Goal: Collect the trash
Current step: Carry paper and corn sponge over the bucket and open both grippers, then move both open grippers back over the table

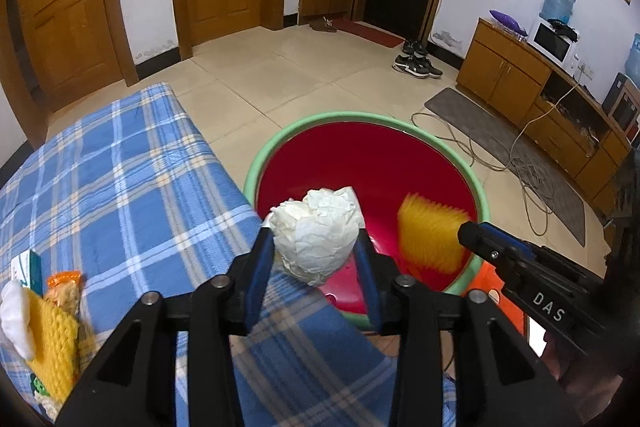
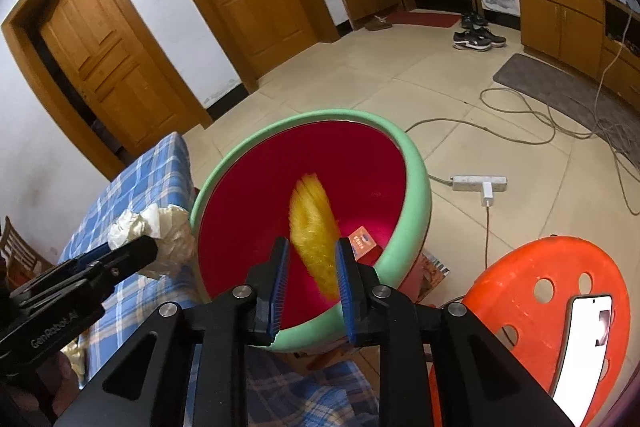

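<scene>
The basin [image 1: 478, 195] sat on the floor beside the table [image 1: 120, 179]. The left gripper [image 1: 316, 247] pinched a paper ball [image 1: 316, 231] over its near rim; released early, it could have landed on the tablecloth. The right gripper [image 2: 310, 259], fingers spread, flanked a blurred yellow sponge [image 2: 314, 227], seemingly falling, which might have bounced out.

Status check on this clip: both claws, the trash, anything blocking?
Left claw shut on crumpled paper ball at basin rim. Right claw open, blurred yellow scrubber dropping over basin. Nothing blocking.
</scene>
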